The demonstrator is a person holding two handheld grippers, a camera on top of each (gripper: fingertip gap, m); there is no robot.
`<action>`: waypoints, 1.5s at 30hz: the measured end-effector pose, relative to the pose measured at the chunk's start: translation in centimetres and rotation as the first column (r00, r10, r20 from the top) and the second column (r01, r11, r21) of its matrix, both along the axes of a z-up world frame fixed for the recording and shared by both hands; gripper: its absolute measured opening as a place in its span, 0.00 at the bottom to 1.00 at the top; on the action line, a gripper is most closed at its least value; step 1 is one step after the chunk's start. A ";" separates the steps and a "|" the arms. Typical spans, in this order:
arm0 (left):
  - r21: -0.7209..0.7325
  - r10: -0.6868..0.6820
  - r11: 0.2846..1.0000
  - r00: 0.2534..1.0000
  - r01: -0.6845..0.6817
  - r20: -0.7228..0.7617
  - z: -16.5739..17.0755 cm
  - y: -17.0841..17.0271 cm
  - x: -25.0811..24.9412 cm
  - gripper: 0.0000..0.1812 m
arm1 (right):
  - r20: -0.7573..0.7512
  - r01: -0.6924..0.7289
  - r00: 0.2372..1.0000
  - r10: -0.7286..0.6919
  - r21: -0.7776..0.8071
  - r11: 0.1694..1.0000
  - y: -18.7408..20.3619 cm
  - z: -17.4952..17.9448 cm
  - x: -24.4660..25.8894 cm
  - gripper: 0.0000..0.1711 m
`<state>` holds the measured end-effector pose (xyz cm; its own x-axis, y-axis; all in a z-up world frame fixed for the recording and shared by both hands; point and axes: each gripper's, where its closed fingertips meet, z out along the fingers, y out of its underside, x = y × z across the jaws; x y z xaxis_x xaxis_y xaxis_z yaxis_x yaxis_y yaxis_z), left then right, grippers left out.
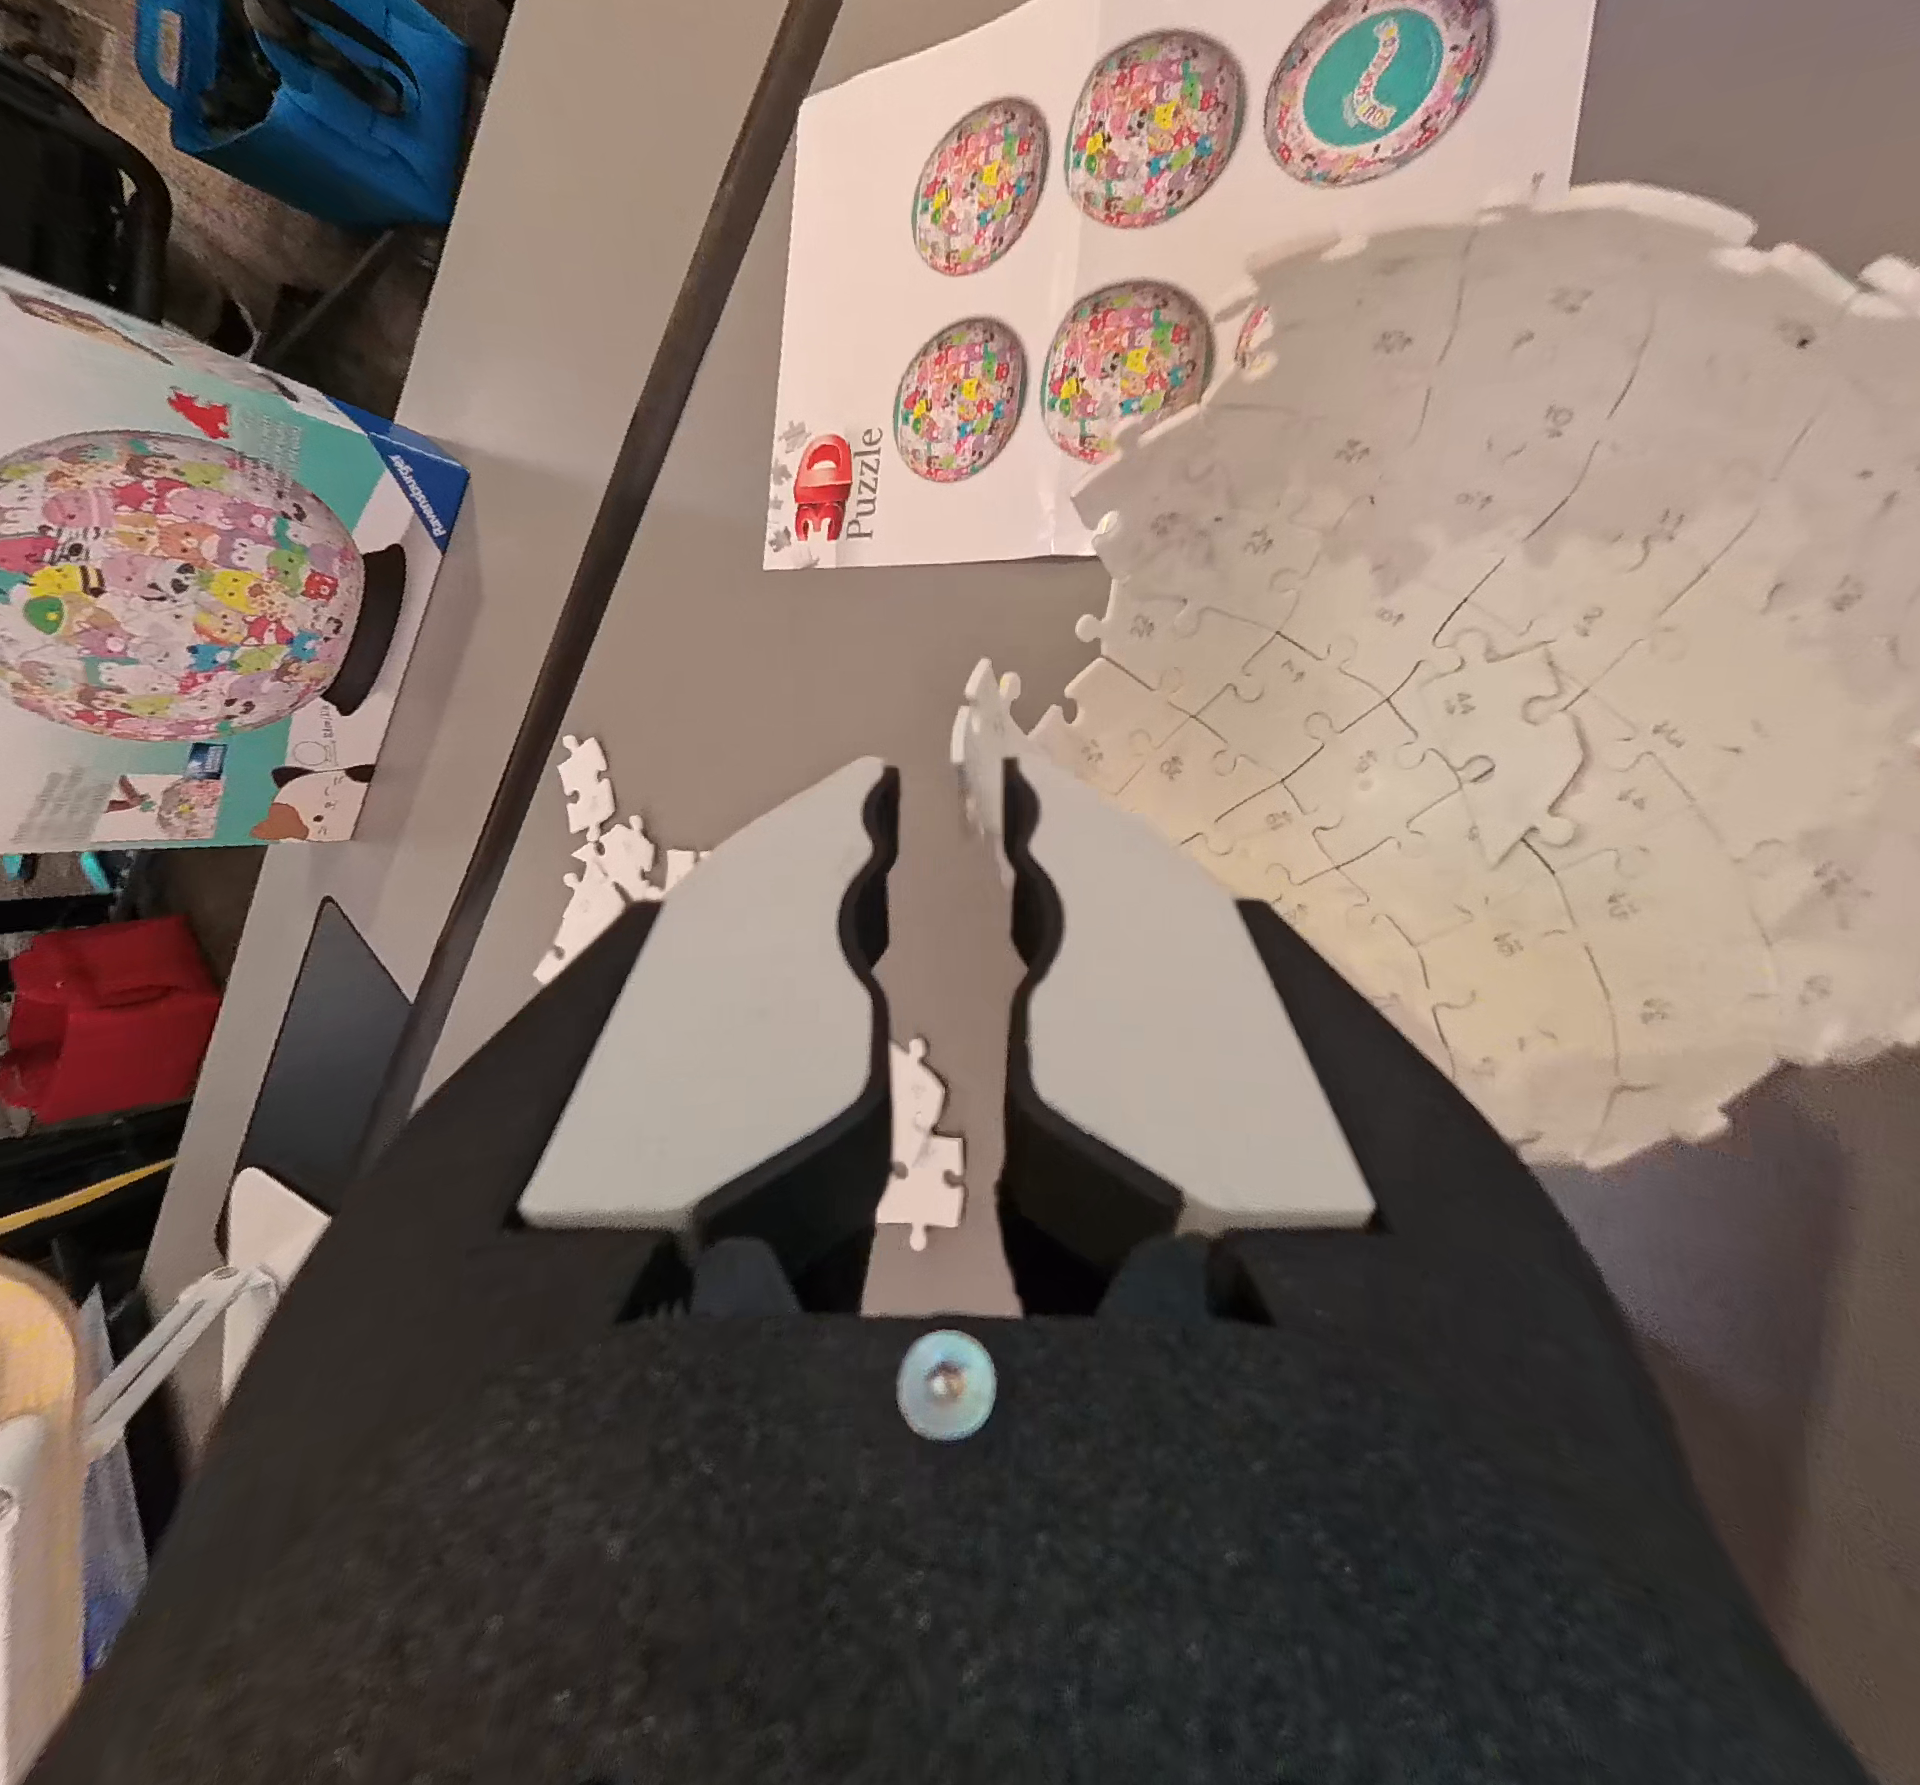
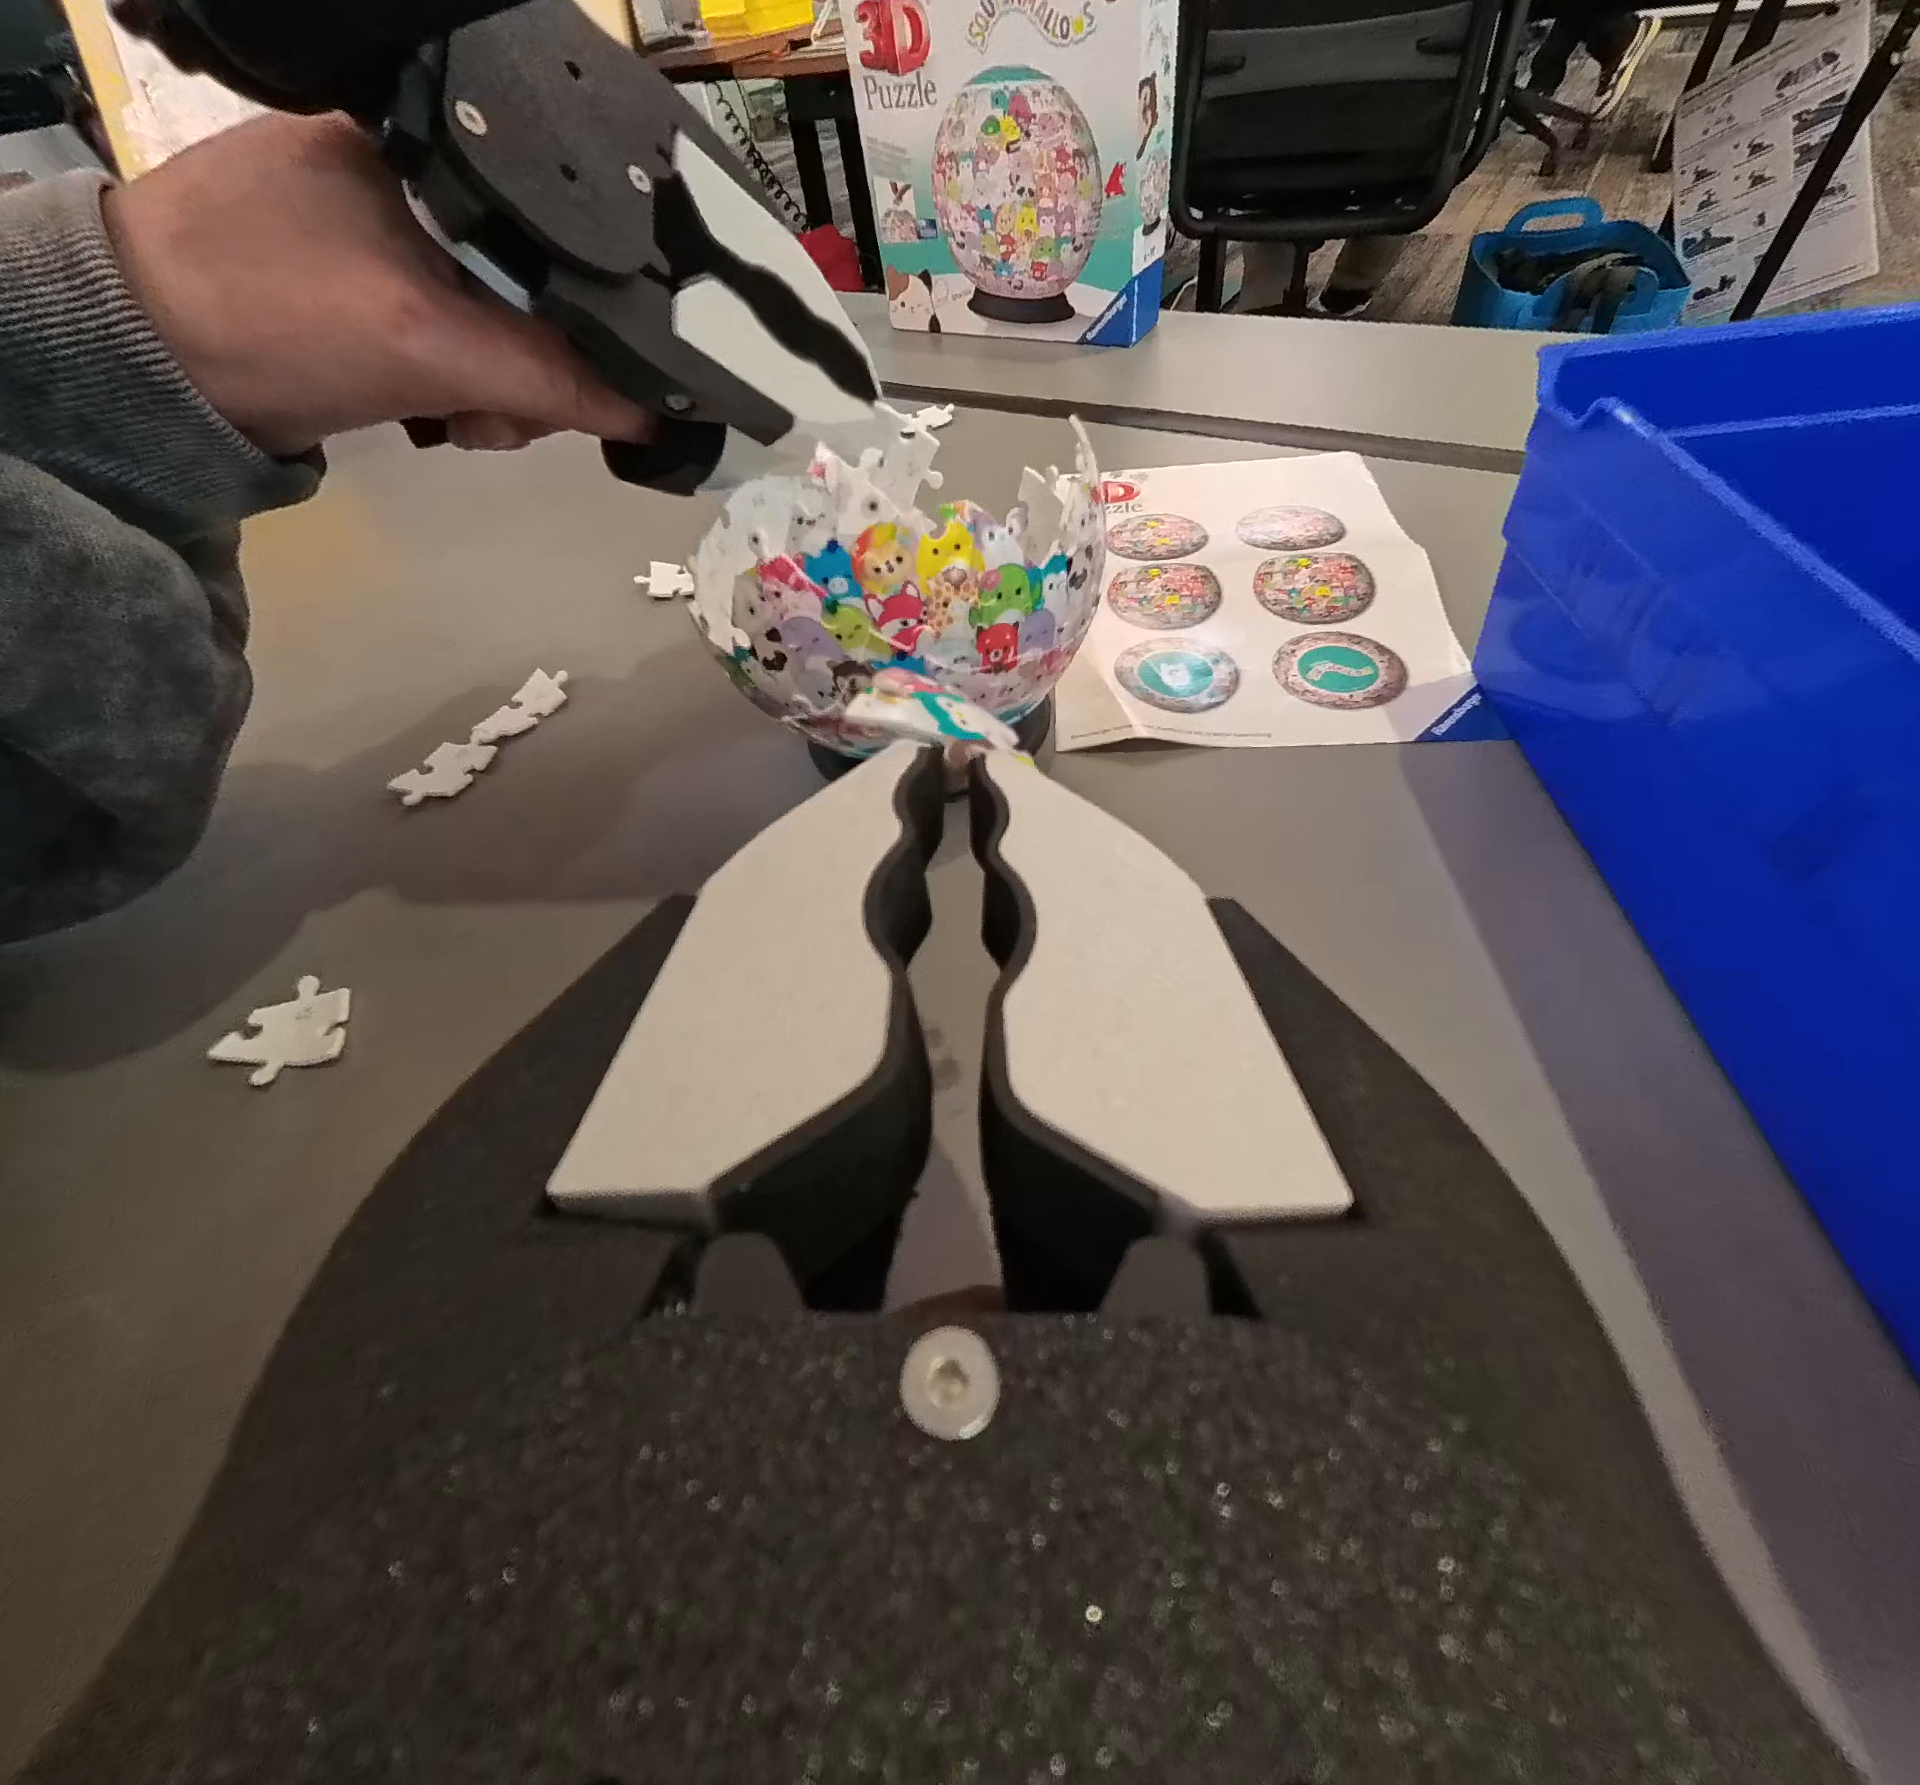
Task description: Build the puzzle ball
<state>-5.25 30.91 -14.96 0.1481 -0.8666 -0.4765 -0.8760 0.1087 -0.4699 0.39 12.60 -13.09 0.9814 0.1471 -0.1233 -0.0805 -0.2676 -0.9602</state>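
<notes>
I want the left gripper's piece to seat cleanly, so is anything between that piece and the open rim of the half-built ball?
Nothing visible. The left gripper holds the white piece just above the ball rim, with open air between them. The right gripper sits low at the ball's front, holding another piece, clear of the rim.

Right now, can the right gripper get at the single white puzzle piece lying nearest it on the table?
Probably not yet: the right gripper is shut on a coloured piece. The way to the white piece looks free, though.

The half-built ball [image 1: 1507, 696] runs off the frame's right edge; its stand [image 2: 831, 756] hides behind the tongs' tips.
</notes>
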 end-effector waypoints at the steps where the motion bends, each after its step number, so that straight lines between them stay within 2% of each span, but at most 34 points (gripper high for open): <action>1: -0.010 -0.003 1.000 1.000 0.003 0.011 0.2 -0.1 -0.1 0.13 | -0.009 0.000 1.000 0.000 0.005 1.000 0.0 0.2 0.0 0.02; 4: -0.035 -0.022 0.999 0.998 0.024 0.067 1.8 -1.0 -0.4 0.17 | -0.080 -0.011 0.997 0.014 0.035 0.999 0.0 1.5 0.1 0.02; 6: -0.020 -0.042 0.999 0.992 0.045 0.120 4.1 -1.6 -0.8 0.19 | -0.135 -0.025 0.990 0.033 0.060 0.998 0.2 3.0 0.0 0.02; 8: -0.015 -0.130 0.991 0.973 0.136 0.189 6.7 -3.5 -1.0 0.19 | -0.199 -0.058 0.977 0.070 0.064 0.996 0.6 4.6 -0.2 0.02; 11: -0.088 -0.308 0.936 0.914 0.341 0.266 8.7 -8.3 -0.9 0.17 | -0.297 -0.165 0.940 0.169 0.039 0.986 1.7 7.1 -1.1 0.02; 13: -0.123 -0.389 0.881 0.847 0.457 0.362 9.9 -11.2 -0.7 0.17 | -0.325 -0.273 0.910 0.256 -0.005 0.962 2.4 8.2 -2.3 0.03; 17: -0.130 -0.413 0.843 0.783 0.522 0.466 11.3 -13.1 -1.0 0.15 | -0.294 -0.416 0.874 0.386 -0.044 0.908 3.2 9.7 -4.9 0.03; 20: -0.121 -0.382 0.859 0.779 0.498 0.497 11.4 -12.2 -2.0 0.15 | -0.200 -0.386 0.908 0.367 -0.064 0.920 4.3 10.4 -4.5 0.03; 22: -0.137 -0.315 0.887 0.795 0.441 0.518 10.8 -10.1 -2.9 0.14 | -0.153 -0.379 0.920 0.361 -0.108 0.919 5.6 10.6 -3.8 0.02; 25: -0.190 -0.170 0.931 0.830 0.312 0.531 8.1 -4.8 -4.1 0.14 | -0.009 -0.343 0.934 0.358 -0.306 0.888 8.7 8.9 -2.4 0.03; 27: -0.233 -0.112 0.932 0.833 0.277 0.542 5.9 -1.8 -4.2 0.15 | 0.086 -0.291 0.930 0.359 -0.428 0.856 11.3 7.2 -1.2 0.03; 30: -0.321 -0.054 0.910 0.843 0.262 0.536 2.4 1.6 -3.2 0.15 | -0.065 -0.339 0.923 0.380 -0.606 0.720 14.2 4.6 -1.7 0.02; 33: -0.437 -0.030 0.847 0.848 0.303 0.529 0.1 2.4 -1.5 0.15 | -0.106 -0.312 0.925 0.364 -0.758 0.573 16.0 2.1 -0.5 0.02; 35: -0.482 -0.027 0.798 0.821 0.362 0.570 0.6 1.8 -0.4 0.15 | -0.190 -0.333 0.927 0.323 -0.813 0.477 16.6 1.4 -0.4 0.02; 38: -0.451 -0.050 0.794 0.783 0.408 0.620 2.1 1.3 0.5 0.15 | -0.289 -0.392 0.908 0.302 -0.840 0.376 17.0 1.1 -1.2 0.01; 41: -0.414 -0.073 0.811 0.774 0.414 0.629 2.8 1.3 0.8 0.14 | -0.271 -0.391 0.895 0.354 -0.859 0.331 17.0 0.8 -1.4 0.01; 45: -0.449 -0.073 0.773 0.766 0.448 0.639 3.1 0.7 1.1 0.14 | -0.325 -0.475 0.846 0.423 -0.819 0.321 16.7 1.3 -2.3 0.01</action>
<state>-4.18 31.63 -11.83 -0.0555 -0.9809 0.1864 -0.4056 -0.1485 -0.9019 -1.92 29.35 -11.75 0.7900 0.3583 -0.4976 0.2921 -0.9334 -0.2083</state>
